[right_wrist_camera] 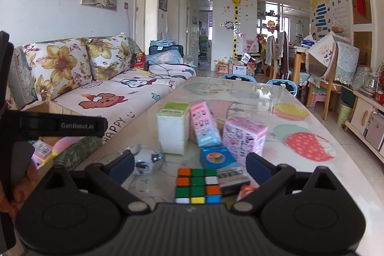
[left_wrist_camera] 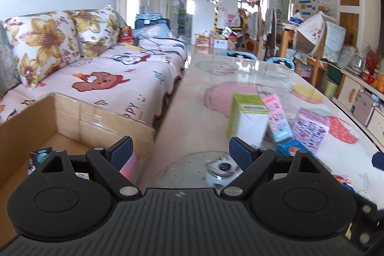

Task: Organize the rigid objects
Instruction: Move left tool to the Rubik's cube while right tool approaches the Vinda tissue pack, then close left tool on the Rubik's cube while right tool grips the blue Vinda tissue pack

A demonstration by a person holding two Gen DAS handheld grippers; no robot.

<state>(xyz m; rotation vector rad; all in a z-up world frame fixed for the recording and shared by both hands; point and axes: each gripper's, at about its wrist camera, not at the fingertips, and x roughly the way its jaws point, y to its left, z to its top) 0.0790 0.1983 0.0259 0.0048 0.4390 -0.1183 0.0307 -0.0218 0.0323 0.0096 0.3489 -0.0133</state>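
On the glass-topped table (right_wrist_camera: 240, 92) stand a green-and-white carton (right_wrist_camera: 173, 127), a tall pink box (right_wrist_camera: 204, 124) and a wide pink box (right_wrist_camera: 243, 138). In front of them lie a blue box (right_wrist_camera: 217, 158), a puzzle cube (right_wrist_camera: 198, 186) and a silver toy (right_wrist_camera: 144, 161). My right gripper (right_wrist_camera: 190, 166) is open just above the cube, fingers on either side of it. My left gripper (left_wrist_camera: 180, 152) is open and empty between the cardboard box (left_wrist_camera: 79, 116) and the silver toy (left_wrist_camera: 222, 170). The carton (left_wrist_camera: 248, 119) and both pink boxes (left_wrist_camera: 309, 130) stand beyond it.
The cardboard box sits at the table's left end and holds a few small packages (left_wrist_camera: 39, 158). A sofa (left_wrist_camera: 100, 73) with flowered cushions runs along the left. A person's hand (right_wrist_camera: 16, 184) holds the left gripper's body. Chairs and cabinets stand at the right.
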